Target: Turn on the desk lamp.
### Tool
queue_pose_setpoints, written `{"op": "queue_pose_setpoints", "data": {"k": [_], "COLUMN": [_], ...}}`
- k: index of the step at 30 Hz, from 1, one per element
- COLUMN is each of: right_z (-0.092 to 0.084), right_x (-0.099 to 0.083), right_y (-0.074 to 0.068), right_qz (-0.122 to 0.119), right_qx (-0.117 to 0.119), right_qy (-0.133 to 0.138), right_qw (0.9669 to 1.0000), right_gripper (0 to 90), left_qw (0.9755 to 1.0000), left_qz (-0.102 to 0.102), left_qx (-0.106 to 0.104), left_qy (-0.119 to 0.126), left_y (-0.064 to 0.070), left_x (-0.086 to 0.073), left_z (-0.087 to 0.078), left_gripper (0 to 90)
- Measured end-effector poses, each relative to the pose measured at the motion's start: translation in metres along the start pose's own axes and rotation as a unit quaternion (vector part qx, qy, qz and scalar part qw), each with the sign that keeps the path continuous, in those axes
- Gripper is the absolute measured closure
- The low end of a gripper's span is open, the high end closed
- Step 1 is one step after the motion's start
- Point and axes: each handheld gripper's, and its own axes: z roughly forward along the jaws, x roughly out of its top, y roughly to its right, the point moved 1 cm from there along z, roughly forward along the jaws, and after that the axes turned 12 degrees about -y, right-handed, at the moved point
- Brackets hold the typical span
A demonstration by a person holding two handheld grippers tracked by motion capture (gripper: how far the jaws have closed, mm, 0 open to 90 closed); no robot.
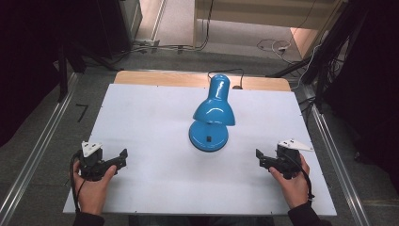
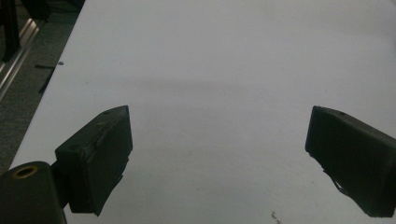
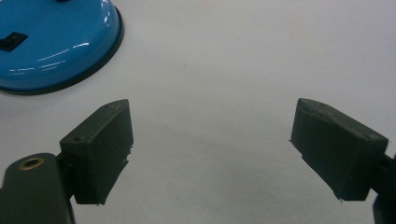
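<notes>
Left side of the table: the left gripper (image 1: 121,157) rests low on the white tabletop (image 1: 141,117), held in the person's left hand (image 1: 91,186) near the front edge. Its own view shows the two black jaws standing wide apart with nothing but bare white surface between them. It holds nothing and touches nothing but, possibly, the board beneath it; contact with the surface cannot be confirmed from these angles.

Centre: a blue desk lamp (image 1: 212,115) stands upright on its round base (image 1: 208,136), towards the far half of the table. The shade tips forward over the base, and a small black switch (image 1: 207,139) sits on the base top. A dark cable (image 1: 226,71) runs off the back edge. The lamp is well apart from both grippers.

Right side: the right gripper (image 1: 259,159), in the right hand (image 1: 294,181), mirrors the left one near the front edge. Its jaws are likewise spread wide and empty, with the lamp base (image 3: 51,42) in its view at upper left, ahead of the left jaw and clear of it.

Assessment: the work on the lamp appears not yet begun. No grasp, no contact and no press on the switch has been made; the whole approach to the lamp remains to be done.
</notes>
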Motion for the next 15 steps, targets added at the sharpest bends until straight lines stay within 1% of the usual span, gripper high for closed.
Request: {"op": "queue_pose_setpoints", "data": {"k": [7,12,14,15], "right_z": [0.003,0.004,0.005,0.006], "right_x": [0.005,0.008,0.01,0.01], "right_y": [-0.008,-0.014,-0.015,-0.017], "right_qz": [-0.011,-0.014,-0.019,-0.017], "right_qx": [0.006,0.009,0.01,0.011], "right_qy": [0.001,-0.001,0.0,0.0], "right_qw": [0.9999,0.9999,0.9998,0.9998], "right_gripper": [11.6,11.6,11.7,11.6], "left_qw": [1.0,1.0,1.0,1.0], "left_qz": [-0.001,-0.001,-0.002,-0.002], "left_qx": [-0.001,-0.001,0.0,-0.001], "left_qy": [0.0,0.0,0.0,0.0], "left_y": [0.0,0.0,-0.001,-0.001], "left_x": [0.0,0.0,0.0,0.0], "left_z": [0.0,0.0,0.0,0.0], "left_gripper": [8.2,8.2,8.2,8.2]}}
